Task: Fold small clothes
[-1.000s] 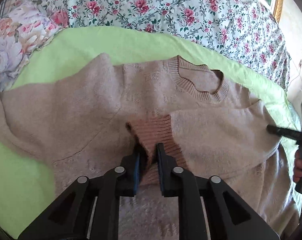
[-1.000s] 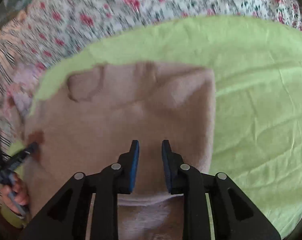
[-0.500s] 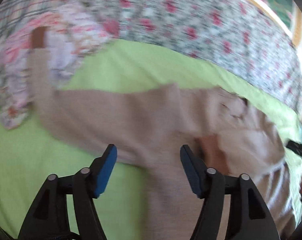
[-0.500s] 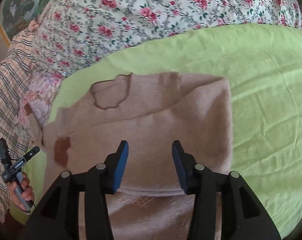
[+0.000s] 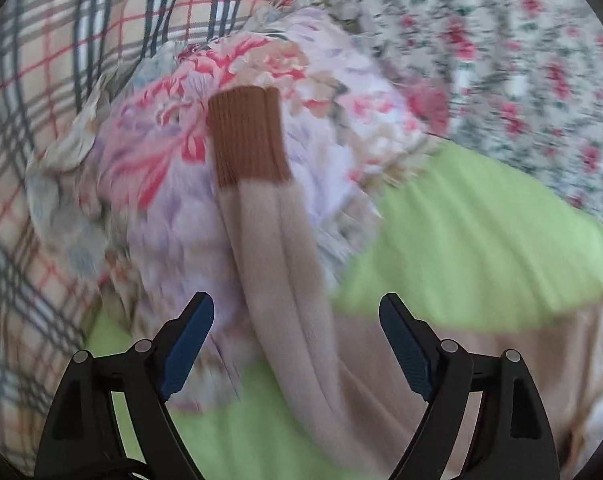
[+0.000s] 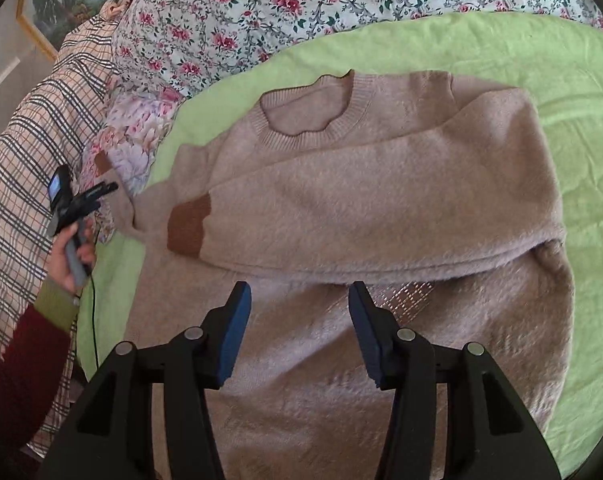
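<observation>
A beige knit sweater [image 6: 381,208] lies flat on a green sheet [image 6: 561,92]. Its right sleeve is folded across the chest, its brown cuff [image 6: 189,226] resting on the body. The other sleeve [image 5: 277,264] stretches out over a floral pillow [image 5: 261,100], ending in a brown cuff [image 5: 247,136]. My left gripper [image 5: 297,344] is open and empty, straddling that sleeve above it. It also shows in the right wrist view [image 6: 87,196]. My right gripper [image 6: 299,332] is open and empty over the sweater's lower body.
A flowered quilt [image 6: 301,0] lies behind the sheet. A plaid blanket [image 6: 29,152] lies at the left. A framed picture [image 6: 61,0] hangs at the far left. The green sheet extends to the right of the sweater.
My left gripper let go of the folded cuff, opened wide and swung left to the outstretched sleeve. My right gripper opened wider and pulled back a little.
</observation>
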The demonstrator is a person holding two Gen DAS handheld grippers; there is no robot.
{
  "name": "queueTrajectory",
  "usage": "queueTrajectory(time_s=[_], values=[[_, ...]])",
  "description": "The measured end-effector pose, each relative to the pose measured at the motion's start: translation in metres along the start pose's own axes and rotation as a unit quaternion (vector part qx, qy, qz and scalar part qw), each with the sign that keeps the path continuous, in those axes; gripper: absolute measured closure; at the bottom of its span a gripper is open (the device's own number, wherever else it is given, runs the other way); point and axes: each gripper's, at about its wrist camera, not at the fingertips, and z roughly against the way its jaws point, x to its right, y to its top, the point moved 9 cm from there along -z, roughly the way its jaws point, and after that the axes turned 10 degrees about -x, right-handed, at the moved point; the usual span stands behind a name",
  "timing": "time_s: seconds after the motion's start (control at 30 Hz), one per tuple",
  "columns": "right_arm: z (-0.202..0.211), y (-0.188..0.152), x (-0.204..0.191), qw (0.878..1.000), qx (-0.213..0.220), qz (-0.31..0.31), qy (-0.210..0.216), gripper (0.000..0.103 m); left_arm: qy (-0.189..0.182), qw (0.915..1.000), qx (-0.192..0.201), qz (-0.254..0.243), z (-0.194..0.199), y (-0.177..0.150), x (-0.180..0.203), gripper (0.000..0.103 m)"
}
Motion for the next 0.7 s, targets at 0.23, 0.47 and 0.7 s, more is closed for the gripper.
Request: queueTrajectory(time_s=[0.23, 0.47, 0.7], values=[[0.005, -0.012, 0.003, 1.0, 0.002, -0.005, -0.001, 0.051, -0.041, 0.999, 0.016, 0.0, 0.002, 0.016, 0.0, 0.095], [0.014, -0.008, 0.004, 0.999, 0.024, -0.018, 0.022, 0.051, -0.162, 0.9827, 0.076, -0.048, 0.1, -0.028, 0.07, 0.096], [0.03, -0.013, 0.018, 0.998, 0.042, -0.04, 0.029, 0.051, -0.283, 0.9465, 0.081, -0.132, 0.18, -0.107, 0.201, 0.096]])
